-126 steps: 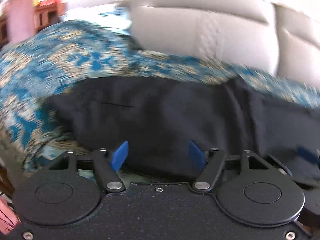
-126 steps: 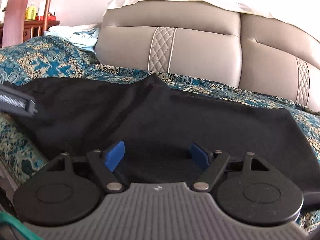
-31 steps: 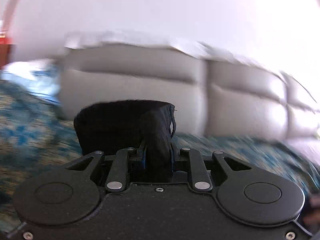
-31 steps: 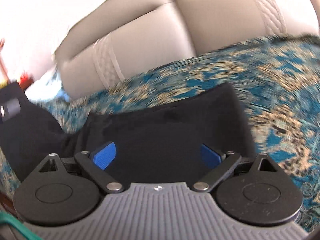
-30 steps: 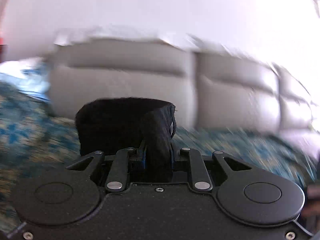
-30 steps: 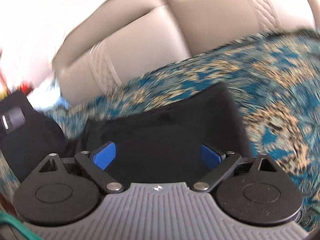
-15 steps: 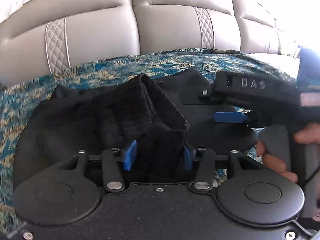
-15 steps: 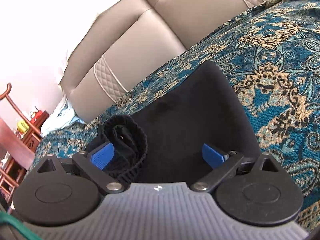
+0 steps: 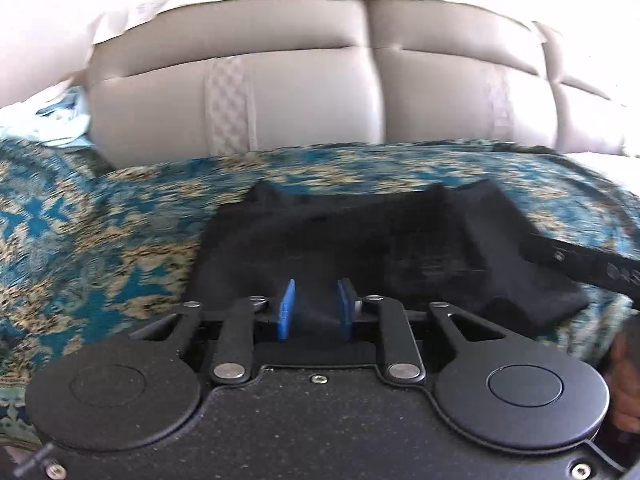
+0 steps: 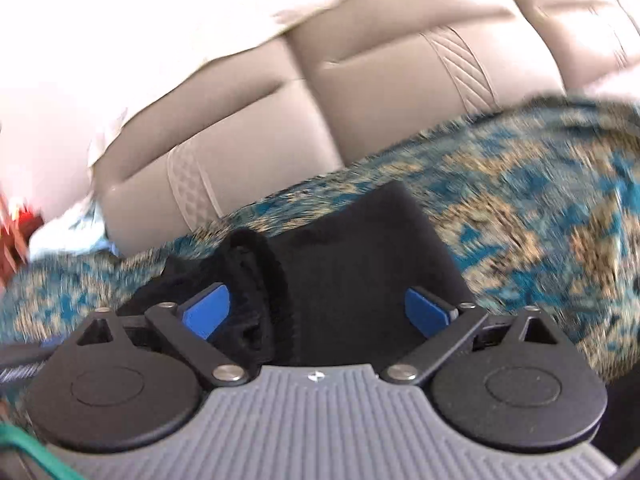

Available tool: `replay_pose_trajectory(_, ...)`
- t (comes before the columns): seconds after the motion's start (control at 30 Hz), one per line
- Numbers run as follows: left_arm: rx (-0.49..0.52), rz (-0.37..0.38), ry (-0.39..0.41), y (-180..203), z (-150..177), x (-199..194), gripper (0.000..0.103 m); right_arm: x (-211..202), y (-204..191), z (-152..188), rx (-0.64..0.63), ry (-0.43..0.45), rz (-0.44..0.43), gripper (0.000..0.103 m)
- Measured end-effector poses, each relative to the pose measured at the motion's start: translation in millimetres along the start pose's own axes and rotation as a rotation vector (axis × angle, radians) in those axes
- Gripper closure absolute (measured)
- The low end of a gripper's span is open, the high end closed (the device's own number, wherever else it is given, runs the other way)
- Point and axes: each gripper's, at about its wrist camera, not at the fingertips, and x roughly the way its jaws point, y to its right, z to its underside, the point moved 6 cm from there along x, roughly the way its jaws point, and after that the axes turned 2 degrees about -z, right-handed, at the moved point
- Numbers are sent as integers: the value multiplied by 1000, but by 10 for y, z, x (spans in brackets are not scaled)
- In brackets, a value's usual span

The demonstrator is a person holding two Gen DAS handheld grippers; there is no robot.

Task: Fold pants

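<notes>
The black pants (image 9: 360,240) lie folded in a compact stack on the blue and gold patterned sofa cover (image 9: 100,232). My left gripper (image 9: 314,308) hovers at the stack's near edge, its blue pads a narrow gap apart with nothing clamped between them. My right gripper (image 10: 316,308) is wide open over the pants (image 10: 360,248). The ribbed waistband (image 10: 256,264) sits bunched by its left pad. The right gripper's body also shows at the right edge of the left wrist view (image 9: 592,264).
The beige leather sofa back (image 9: 320,100) rises behind the cover. A pale blue cloth (image 9: 52,128) lies at the far left by the sofa arm. Red wooden furniture (image 10: 16,232) shows at the left edge of the right wrist view.
My left gripper has let go of the black cloth it was clamping and pulled back a little. The pants now lie flat in a stack. The right gripper has stayed open.
</notes>
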Motion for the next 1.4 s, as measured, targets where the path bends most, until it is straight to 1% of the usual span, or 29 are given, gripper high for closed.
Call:
replay_pose_trajectory(0.07, -14, -15, 20, -119, -65, 74, 82, 88, -239, -32, -95, -27, -7, 15)
replay_pose_trajectory(0.1, -11, -18, 34, -172, -129, 128, 81, 173, -342, -61, -121, -47, -9, 15)
replay_pose_trajectory(0.13, -8, -28, 50, -235, -202, 188, 80, 276, -432, -89, -125, -73, -20, 17)
replay_pose_trajectory(0.2, -11, -50, 67, -343, -342, 373, 80, 505, -565, -162, -89, -108, -49, 18)
replay_pose_trajectory(0.23, -22, -66, 74, -410, -409, 481, 80, 629, -616, -193, -77, -126, -52, 22)
replay_pose_trajectory(0.3, -49, -86, 72, -513, -512, 711, 83, 836, -707, -232, -91, -141, -28, 45)
replay_pose_trajectory(0.33, -64, -89, 55, -549, -544, 830, 83, 919, -723, -234, -96, -148, -5, 71)
replay_pose_trajectory(0.37, -72, -84, 36, -567, -559, 948, 83, 976, -710, -226, -90, -162, 20, 74)
replay_pose_trajectory(0.4, -80, -79, 14, -588, -554, 1056, 83, 994, -675, -229, -72, -161, 38, 76)
replay_pose_trajectory(0.47, -87, -88, -32, -602, -494, 1234, 83, 932, -578, -211, -42, -141, 33, 82)
replay_pose_trajectory(0.57, -93, -116, -86, -603, -325, 1430, 82, 858, -368, -182, -38, -119, 112, 84)
replay_pose_trajectory(0.6, -105, -127, -95, -613, -268, 1466, 82, 852, -291, -179, -21, -116, 137, 86)
replay_pose_trajectory(0.63, -111, -132, -70, -613, -239, 1453, 82, 839, -196, -185, 1, -110, 172, 93)
replay_pose_trajectory(0.67, -105, -135, -67, -598, -213, 1444, 82, 825, -96, -200, 16, -101, 223, 89)
replay_pose_trajectory(0.7, -97, -138, -65, -590, -209, 1441, 82, 813, -3, -219, 29, -93, 251, 85)
replay_pose_trajectory(0.73, -85, -139, -68, -582, -204, 1435, 82, 785, 76, -235, 51, -88, 262, 83)
replay_pose_trajectory(0.77, -73, -140, -70, -575, -204, 1420, 82, 757, 137, -250, 75, -87, 238, 67)
replay_pose_trajectory(0.8, -66, -137, -71, -572, -205, 1394, 80, 729, 174, -261, 93, -93, 191, 53)
replay_pose_trajectory(0.83, -66, -128, -68, -571, -193, 1353, 77, 692, 185, -256, 101, -103, 126, 38)
replay_pose_trajectory(0.87, -71, -117, -63, -566, -192, 1295, 75, 655, 165, -248, 94, -107, 80, 32)
replay_pose_trajectory(0.9, -80, -105, -61, -567, -165, 1242, 72, 607, 136, -222, 71, -111, 46, 31)
replay_pose_trajectory(0.93, -91, -95, -61, -565, -126, 1182, 71, 557, 92, -172, 30, -126, 19, 28)
replay_pose_trajectory(0.97, -98, -87, -63, -565, -90, 1110, 71, 534, 52, -126, 1, -142, 4, 25)
replay_pose_trajectory(1.03, -107, -71, -61, -532, 8, 952, 71, 440, 4, 5, -30, -169, 1, 23)
replay_pose_trajectory(1.13, -92, -57, -43, -462, 121, 716, 69, 203, 12, 175, 28, -157, 2, 21)
replay_pose_trajectory(1.23, -71, -43, -40, -376, 204, 585, 68, 19, 7, 281, 100, -133, 9, 21)
replay_pose_trajectory(1.33, -47, -43, -61, -286, 263, 588, 67, -112, -76, 383, 90, -115, 22, 21)
replay_pose_trajectory(1.4, -36, -54, -66, -244, 276, 605, 67, -88, -153, 448, 74, -143, 19, 21)
